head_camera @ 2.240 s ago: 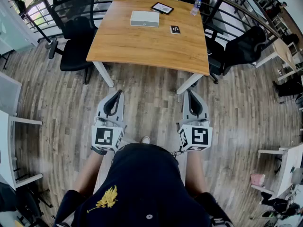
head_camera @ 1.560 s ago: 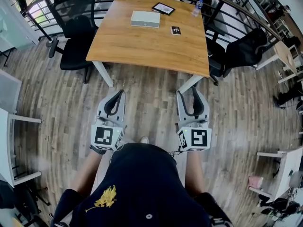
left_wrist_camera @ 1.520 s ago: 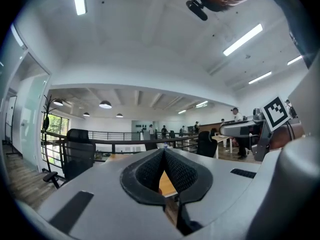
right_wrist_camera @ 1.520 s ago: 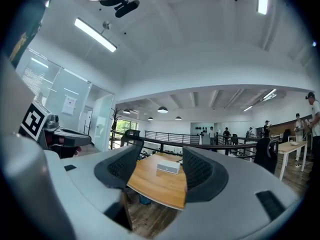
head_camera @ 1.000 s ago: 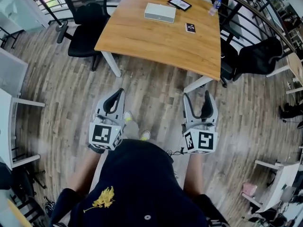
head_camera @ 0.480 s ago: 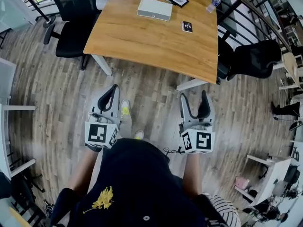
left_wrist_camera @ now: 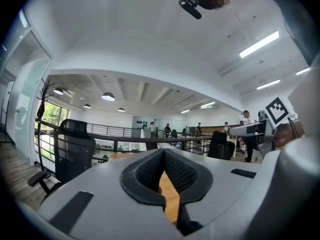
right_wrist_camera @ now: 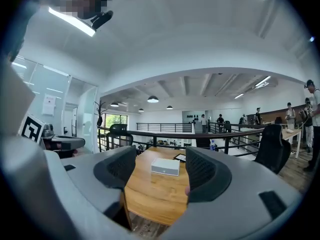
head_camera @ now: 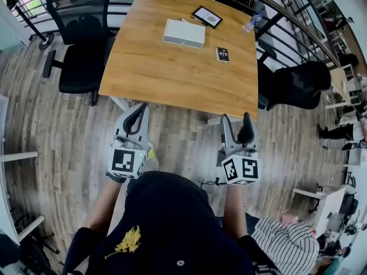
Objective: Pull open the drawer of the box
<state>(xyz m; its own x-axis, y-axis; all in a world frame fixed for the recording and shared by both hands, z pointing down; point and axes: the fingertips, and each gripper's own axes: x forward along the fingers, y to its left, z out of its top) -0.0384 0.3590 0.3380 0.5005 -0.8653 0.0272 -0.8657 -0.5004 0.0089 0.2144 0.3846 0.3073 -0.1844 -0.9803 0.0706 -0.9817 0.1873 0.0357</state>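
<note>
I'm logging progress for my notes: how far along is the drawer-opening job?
Done: nothing yet; the box looks closed, on the far side of the table. In hand: both hang before the near edge, left gripper shut, right gripper open and empty, its jaws having just been closing slightly. Left: reach the box, grip its drawer, pull it open.

The person wears a dark navy short-sleeved shirt with a yellow emblem and a small white dot.
</note>
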